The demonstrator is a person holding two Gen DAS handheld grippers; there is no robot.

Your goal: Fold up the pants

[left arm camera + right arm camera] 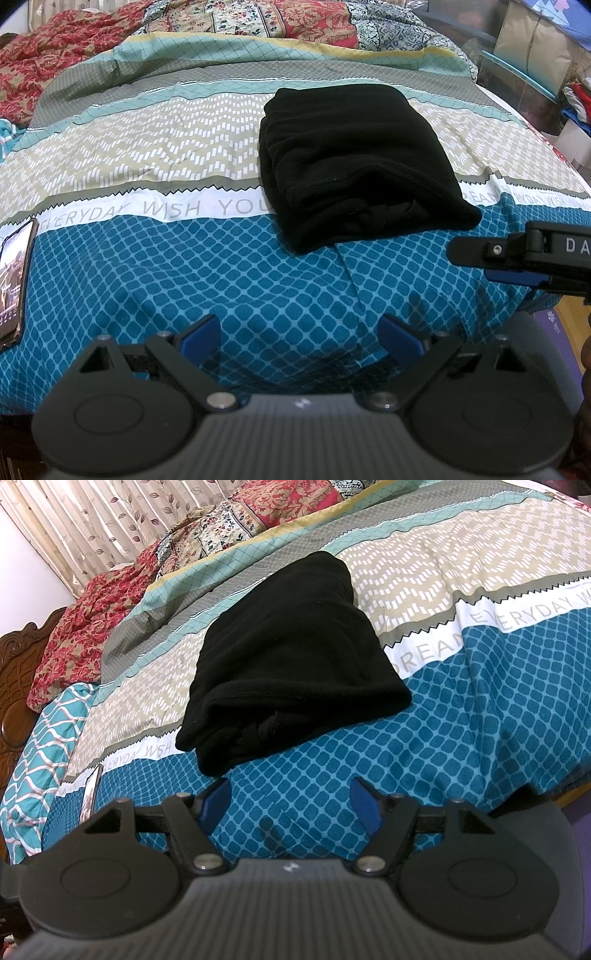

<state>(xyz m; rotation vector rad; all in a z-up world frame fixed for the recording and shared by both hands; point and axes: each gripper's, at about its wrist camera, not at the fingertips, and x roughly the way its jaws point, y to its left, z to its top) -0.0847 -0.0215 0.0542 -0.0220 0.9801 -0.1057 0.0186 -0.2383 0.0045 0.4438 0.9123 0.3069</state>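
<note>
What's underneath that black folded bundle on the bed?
The black folded pants lie on the patterned bedspread, covering part of its printed white lettering band. Whatever else lies beneath is hidden by the fabric.

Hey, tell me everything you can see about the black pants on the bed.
The black pants lie folded into a thick, compact rectangle of several layers, in soft knit-looking fabric. The open layered end faces the cameras, with a small bunched bit poking out. They rest flat on the patterned bedspread, across its beige, white lettered and blue bands. Neither tool touches them.
</note>
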